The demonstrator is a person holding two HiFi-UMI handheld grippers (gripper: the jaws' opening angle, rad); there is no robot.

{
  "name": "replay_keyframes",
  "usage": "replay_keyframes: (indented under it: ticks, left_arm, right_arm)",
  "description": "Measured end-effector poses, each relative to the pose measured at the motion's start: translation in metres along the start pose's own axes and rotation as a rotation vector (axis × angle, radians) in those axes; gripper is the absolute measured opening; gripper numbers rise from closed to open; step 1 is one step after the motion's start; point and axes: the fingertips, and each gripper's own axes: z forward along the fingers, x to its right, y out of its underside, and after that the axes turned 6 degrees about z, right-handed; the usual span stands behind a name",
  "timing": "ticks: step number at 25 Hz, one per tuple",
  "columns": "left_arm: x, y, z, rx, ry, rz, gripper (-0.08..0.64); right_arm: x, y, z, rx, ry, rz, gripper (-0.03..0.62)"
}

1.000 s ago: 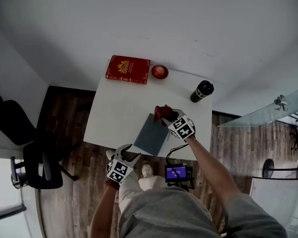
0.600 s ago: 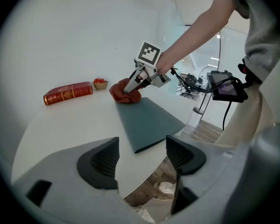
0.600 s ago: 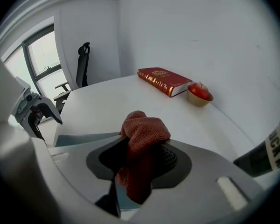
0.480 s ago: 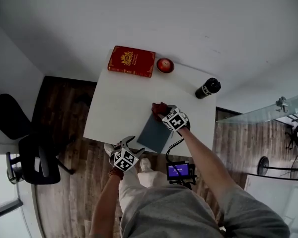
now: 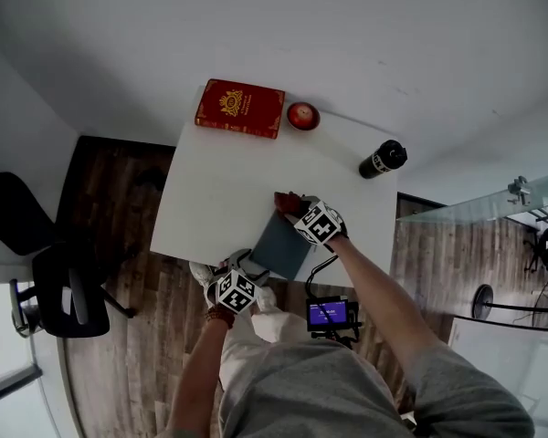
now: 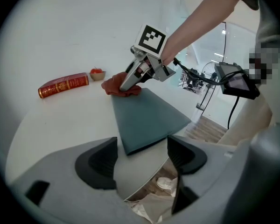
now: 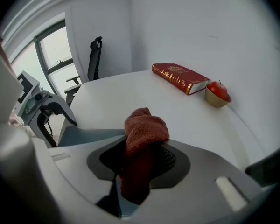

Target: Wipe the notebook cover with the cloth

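A blue-grey notebook [image 5: 281,245] [image 6: 147,118] lies flat near the white table's [image 5: 219,190] front edge. My right gripper [image 5: 292,208] [image 7: 140,157] is shut on a bunched red cloth [image 5: 286,201] [image 7: 144,127] [image 6: 121,87], and the cloth rests at the notebook's far corner. My left gripper [image 5: 240,263] [image 6: 140,155] is at the table's front edge, and its jaws have just been opening. They stand wide apart, with the notebook's near corner just ahead between the fingertips and untouched by the pads.
A red book [image 5: 240,109] [image 7: 179,77] and an apple in a small bowl [image 5: 302,115] [image 7: 218,94] sit at the table's far edge. A black bottle [image 5: 382,160] stands at the right. An office chair [image 5: 59,299] is on the floor to the left.
Both grippers have come down toward the table. The left has closed in on the notebook's near corner with wider jaws. The right has lowered the cloth onto the far corner.
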Motion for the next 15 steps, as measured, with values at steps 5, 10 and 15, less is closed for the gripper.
replay_keyframes:
  ticks: [5,10,15]
  left_arm:
    - [-0.003,0.002,0.002,-0.009,-0.058,-0.004,0.319]
    - [-0.002,0.001,0.003,-0.011,-0.064,-0.012,0.321]
    - [-0.001,0.000,0.002,-0.007,-0.069,-0.017,0.321]
  right_arm:
    - [-0.012,0.002,0.001,-0.006,-0.018,-0.042,0.143]
    - [-0.032,0.005,0.001,-0.008,-0.076,-0.063,0.140]
    - [-0.053,0.012,0.000,-0.016,-0.137,-0.059,0.138]
